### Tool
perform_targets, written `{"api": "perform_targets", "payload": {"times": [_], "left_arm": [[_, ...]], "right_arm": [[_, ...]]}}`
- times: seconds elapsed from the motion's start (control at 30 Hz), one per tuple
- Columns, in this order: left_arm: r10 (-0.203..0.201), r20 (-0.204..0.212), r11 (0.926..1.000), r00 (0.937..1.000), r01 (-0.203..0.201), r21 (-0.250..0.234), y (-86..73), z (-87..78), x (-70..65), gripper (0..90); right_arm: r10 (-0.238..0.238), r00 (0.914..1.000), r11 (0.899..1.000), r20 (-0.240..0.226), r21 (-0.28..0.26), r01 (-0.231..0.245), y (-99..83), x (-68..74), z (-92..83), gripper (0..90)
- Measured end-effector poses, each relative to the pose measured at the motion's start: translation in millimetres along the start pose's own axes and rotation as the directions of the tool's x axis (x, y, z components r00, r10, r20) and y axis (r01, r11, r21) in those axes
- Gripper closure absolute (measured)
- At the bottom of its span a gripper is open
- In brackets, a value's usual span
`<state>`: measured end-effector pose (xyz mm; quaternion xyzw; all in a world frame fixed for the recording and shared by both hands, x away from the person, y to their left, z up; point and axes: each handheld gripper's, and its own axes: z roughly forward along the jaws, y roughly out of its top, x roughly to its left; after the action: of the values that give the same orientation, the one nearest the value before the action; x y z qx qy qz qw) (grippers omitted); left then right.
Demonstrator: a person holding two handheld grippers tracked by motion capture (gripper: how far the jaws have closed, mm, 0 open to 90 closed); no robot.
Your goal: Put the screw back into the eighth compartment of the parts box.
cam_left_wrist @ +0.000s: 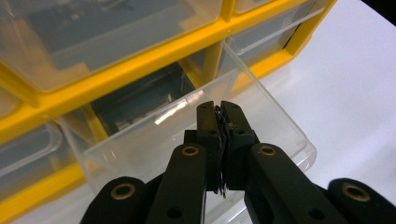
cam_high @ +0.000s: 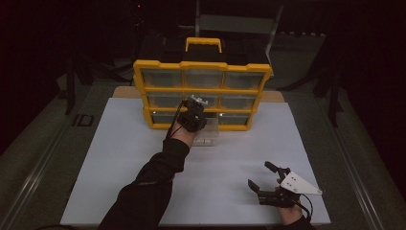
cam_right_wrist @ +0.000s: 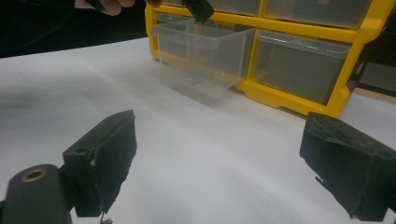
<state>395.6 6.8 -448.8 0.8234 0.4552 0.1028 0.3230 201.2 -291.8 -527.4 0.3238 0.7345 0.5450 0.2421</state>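
Left gripper [cam_left_wrist: 219, 109]: your jaws are closed together, tips over the pulled-out drawer [cam_left_wrist: 261, 112].
Right gripper [cam_right_wrist: 219, 163]: your jaws gape wide, holding nothing, above the table [cam_right_wrist: 196, 140].

Looks like a lab or workshop test setup: dark room w/ black surroundings, metal stand legs [cam_high: 329, 103] and frame parts at the back, a white-topped table [cam_high: 119, 158], and a yellow parts organizer [cam_high: 203, 91] w/ clear plastic drawers [cam_right_wrist: 205, 51] standing on it.
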Motion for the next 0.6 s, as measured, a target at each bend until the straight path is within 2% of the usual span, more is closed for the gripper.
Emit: {"api": "perform_targets", "payload": {"times": [0.23, 0.27, 0.33, 0.6], "left_arm": [[-0.010, -0.003, 0.9994, 0.9999, 0.010, 0.034, 0.3, 8.9, 1.7, 87.1], [-0.025, 0.001, 0.9988, 0.9997, 0.025, 0.041, -0.2, 11.2, 3.5, 87.1], [-0.015, -0.006, 0.9981, 0.9999, 0.015, 0.060, -1.2, 14.4, 3.7, 87.1], [-0.022, 0.007, 0.9950, 0.9997, 0.022, 0.098, -2.3, 20.7, 4.8, 86.4]], "right_arm": [[0.001, 1.0000, 1.000, 0.000, -0.002, -0.001, 0.1, -0.1, -0.2, 11.0], [0.003, 1.0000, 1.000, 0.001, -0.002, -0.003, 0.1, 0.0, -0.3, 11.0], [0.002, 1.0000, 1.000, 0.000, -0.002, -0.002, 0.2, -0.2, -0.5, 11.0], [0.001, 1.0000, 1.000, 0.001, 0.002, -0.001, 0.1, -0.5, -0.6, 11.0]]}}
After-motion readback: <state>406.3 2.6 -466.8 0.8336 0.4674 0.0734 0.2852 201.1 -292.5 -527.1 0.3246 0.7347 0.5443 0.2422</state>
